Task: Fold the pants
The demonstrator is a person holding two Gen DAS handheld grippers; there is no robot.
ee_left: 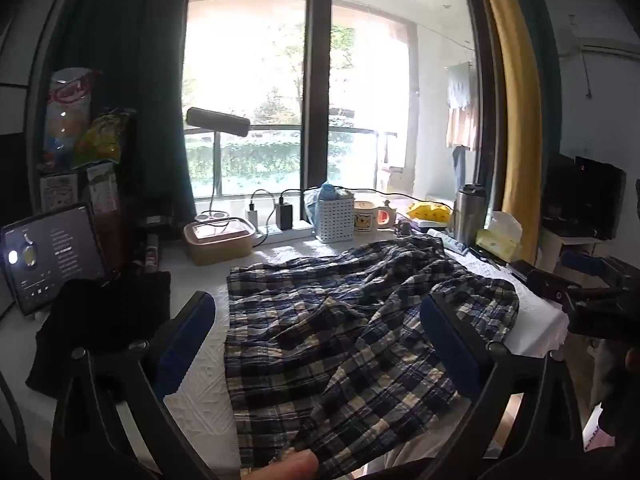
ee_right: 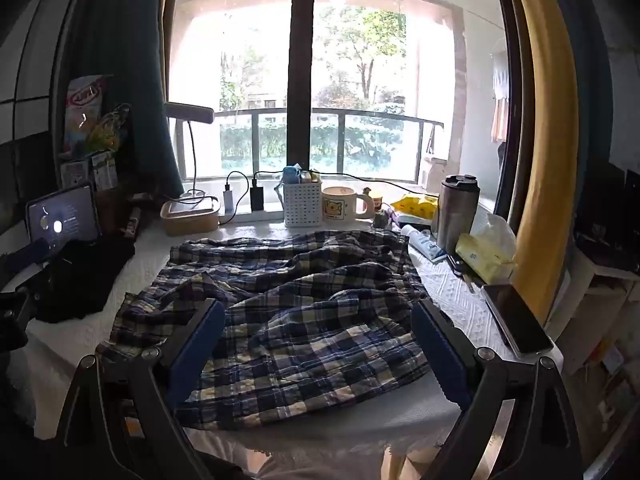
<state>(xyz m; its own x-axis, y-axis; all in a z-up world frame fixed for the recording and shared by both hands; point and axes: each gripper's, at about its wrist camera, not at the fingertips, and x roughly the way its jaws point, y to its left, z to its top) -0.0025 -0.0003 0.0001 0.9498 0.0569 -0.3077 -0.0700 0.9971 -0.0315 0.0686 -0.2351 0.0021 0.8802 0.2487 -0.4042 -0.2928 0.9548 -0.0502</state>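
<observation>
Blue, white and cream plaid pants (ee_left: pixel 340 320) (ee_right: pixel 296 312) lie crumpled across a small table covered with a white textured cloth (ee_left: pixel 200 384) (ee_right: pixel 460 300). Part of the fabric hangs over the near edge. My left gripper (ee_left: pixel 316 344) hovers above the near left part of the pants, jaws wide, nothing pinched between its blue pads. My right gripper (ee_right: pixel 318 344) stands open over the near middle of the pants, likewise gripping nothing. The right gripper's body (ee_left: pixel 592 296) shows at the right edge of the left wrist view, and the left gripper's body (ee_right: pixel 16 312) at the left edge of the right wrist view.
At the back stand a lidded box (ee_right: pixel 190 214), a white basket (ee_right: pixel 302 204), a bear mug (ee_right: pixel 342 204), a steel tumbler (ee_right: pixel 456 212) and a tissue pack (ee_right: pixel 486 256). A phone (ee_right: pixel 516 320) lies at the right edge. A black cloth (ee_right: pixel 80 276) and a lit tablet (ee_right: pixel 62 220) sit left.
</observation>
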